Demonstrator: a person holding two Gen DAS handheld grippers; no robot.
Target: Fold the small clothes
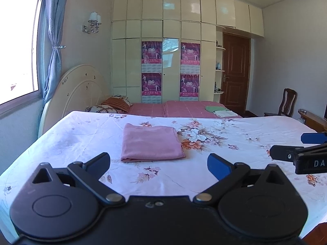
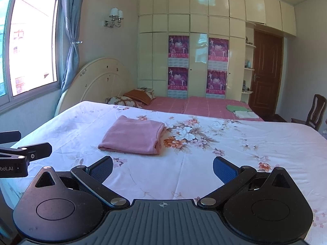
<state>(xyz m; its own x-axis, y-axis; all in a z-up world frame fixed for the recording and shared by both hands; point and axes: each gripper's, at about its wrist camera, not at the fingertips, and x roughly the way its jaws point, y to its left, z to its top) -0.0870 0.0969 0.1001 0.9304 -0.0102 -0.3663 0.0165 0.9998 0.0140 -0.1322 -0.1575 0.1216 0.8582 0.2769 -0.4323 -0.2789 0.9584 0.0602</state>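
Soft matt pink cloth (image 1: 152,143) lies on a smooth floral cotton-like sheet (image 1: 235,136); the far wardrobe (image 1: 171,8) looks glossy (probably lacquered), the door (image 1: 235,71) wooden.

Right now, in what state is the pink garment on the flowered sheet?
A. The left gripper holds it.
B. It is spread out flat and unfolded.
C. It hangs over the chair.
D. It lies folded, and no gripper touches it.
D: the pink garment lies folded on the flowered sheet, with the left gripper and the right gripper both open and apart from it.
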